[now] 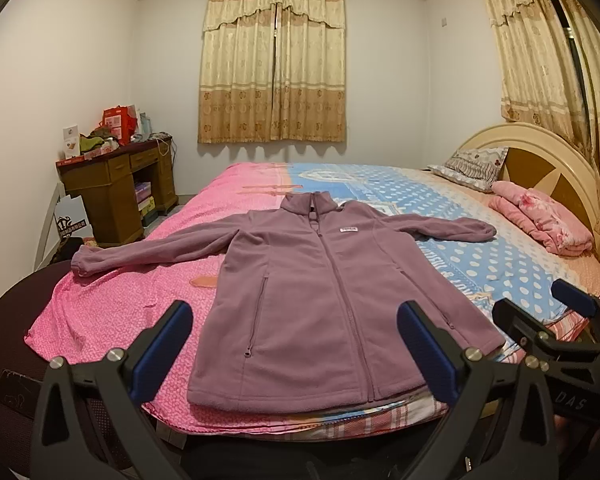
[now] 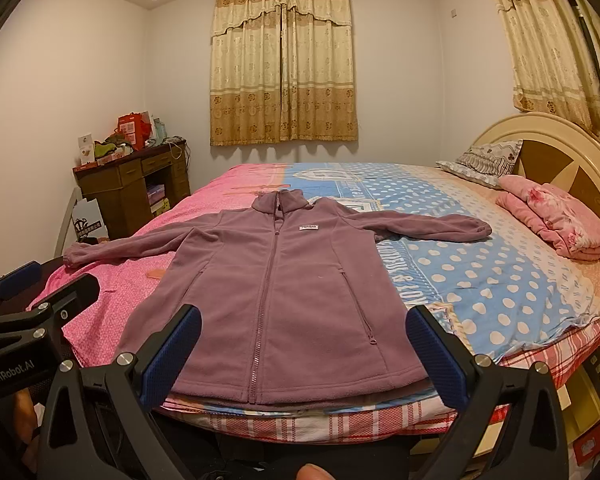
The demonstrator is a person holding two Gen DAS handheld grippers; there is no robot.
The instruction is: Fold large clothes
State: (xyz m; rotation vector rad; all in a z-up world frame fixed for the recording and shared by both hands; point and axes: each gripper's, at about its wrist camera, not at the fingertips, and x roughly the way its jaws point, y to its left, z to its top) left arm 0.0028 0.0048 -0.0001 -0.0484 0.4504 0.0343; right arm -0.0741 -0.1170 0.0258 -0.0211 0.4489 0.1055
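Fleece jacket (image 1: 320,300), mauve, zipped, lies flat and face-up on the bed (image 1: 520,272), collar toward the far wall and hem at the near edge. We note both sleeves spread outward: one reaches over the pink sheet (image 1: 112,308), the other over the blue polka-dot sheet (image 2: 500,280). A small white chest label (image 2: 309,227) shows beside the zipper.

Left gripper (image 1: 296,348): we see its fingers spread wide, blue pads (image 1: 162,344) well apart, nothing between them. They hover above the hem and touch no fabric as far as we can tell.

Right gripper (image 2: 306,350): likewise spread wide, blue pads (image 2: 436,352) well apart, holding nothing, poised over the lower hem. In the left wrist view the right gripper appears at the right edge, beside the bed; in the right wrist view the left gripper sits at the left edge.

Surroundings we log: a folded pink blanket (image 2: 560,224) and a patterned pillow (image 1: 476,168) near the cream headboard (image 1: 540,160); a cluttered brown desk (image 1: 116,188) in the far left corner; beige curtains (image 2: 284,60) drawn on the far wall. A fingertip (image 2: 312,472) shows at the bottom edge of the right wrist view.
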